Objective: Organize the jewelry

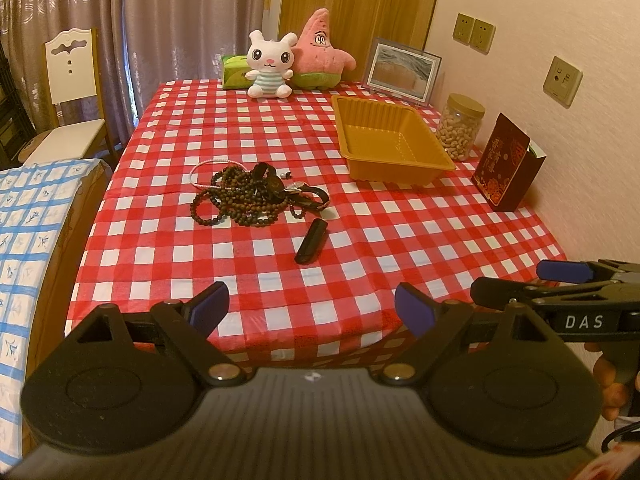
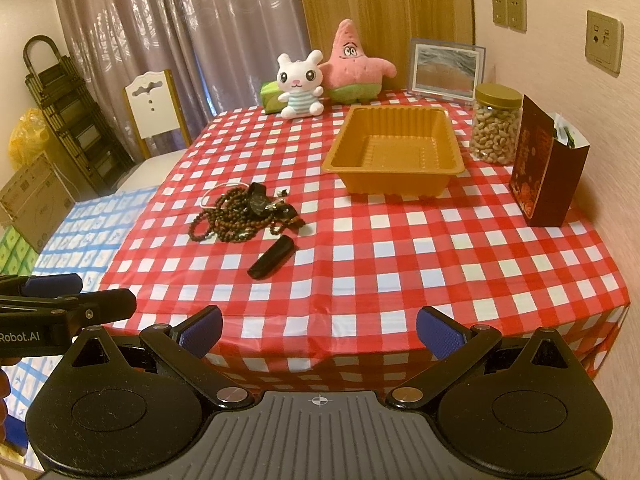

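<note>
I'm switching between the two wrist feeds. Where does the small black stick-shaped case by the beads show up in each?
Left wrist: the black case lies centre frame, just below the bead pile, ahead of the open left gripper.
Right wrist: the black case lies left of centre, below the bead pile.
Shared landmark: the empty orange tray, up and right of the case in both.

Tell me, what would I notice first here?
Probably the red checked cloth over the whole table. At its far edge sit a white bunny and a pink starfish. A dark tangle of beads lies left of the middle, with an empty gold tray to its right.
</note>
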Motion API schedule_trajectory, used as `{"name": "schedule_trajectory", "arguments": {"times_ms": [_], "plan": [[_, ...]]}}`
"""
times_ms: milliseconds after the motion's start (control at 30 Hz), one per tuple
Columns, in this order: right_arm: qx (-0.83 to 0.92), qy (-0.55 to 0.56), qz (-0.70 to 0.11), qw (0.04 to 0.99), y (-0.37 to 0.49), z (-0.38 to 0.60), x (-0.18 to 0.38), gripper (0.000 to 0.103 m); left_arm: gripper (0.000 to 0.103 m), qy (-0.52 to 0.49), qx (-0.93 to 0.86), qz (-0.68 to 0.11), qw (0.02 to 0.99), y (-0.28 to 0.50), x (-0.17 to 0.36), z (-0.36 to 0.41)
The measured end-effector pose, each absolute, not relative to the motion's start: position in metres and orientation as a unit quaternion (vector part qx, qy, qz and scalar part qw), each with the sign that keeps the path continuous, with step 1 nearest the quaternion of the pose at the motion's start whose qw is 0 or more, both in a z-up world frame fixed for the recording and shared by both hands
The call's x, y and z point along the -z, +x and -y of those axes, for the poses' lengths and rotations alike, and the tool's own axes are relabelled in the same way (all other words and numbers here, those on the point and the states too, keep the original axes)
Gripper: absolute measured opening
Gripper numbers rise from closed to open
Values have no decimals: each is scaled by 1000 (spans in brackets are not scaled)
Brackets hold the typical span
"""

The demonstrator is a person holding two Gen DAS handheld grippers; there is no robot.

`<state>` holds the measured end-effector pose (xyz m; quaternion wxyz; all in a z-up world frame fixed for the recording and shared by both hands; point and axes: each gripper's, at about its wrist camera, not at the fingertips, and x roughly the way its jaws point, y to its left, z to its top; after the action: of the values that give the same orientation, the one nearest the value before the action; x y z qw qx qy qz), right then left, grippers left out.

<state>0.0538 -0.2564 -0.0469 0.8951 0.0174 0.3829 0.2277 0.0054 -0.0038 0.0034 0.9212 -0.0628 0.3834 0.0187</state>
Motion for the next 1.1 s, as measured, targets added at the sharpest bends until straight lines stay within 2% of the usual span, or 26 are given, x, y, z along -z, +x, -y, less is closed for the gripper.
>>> {"name": "schedule_trajectory", "arguments": {"times_ms": [500, 1000, 1100], "plan": [[-217, 23, -385, 897, 54, 243, 52, 103, 89, -63, -9, -385, 920, 7, -11, 0], [-167, 32, -359, 918, 95, 268, 84, 103, 88, -59, -7, -390, 919, 59, 28, -11], [-160, 29, -358, 920, 118, 275, 92, 96, 88, -61, -12, -389, 919, 79, 36, -13]]}}
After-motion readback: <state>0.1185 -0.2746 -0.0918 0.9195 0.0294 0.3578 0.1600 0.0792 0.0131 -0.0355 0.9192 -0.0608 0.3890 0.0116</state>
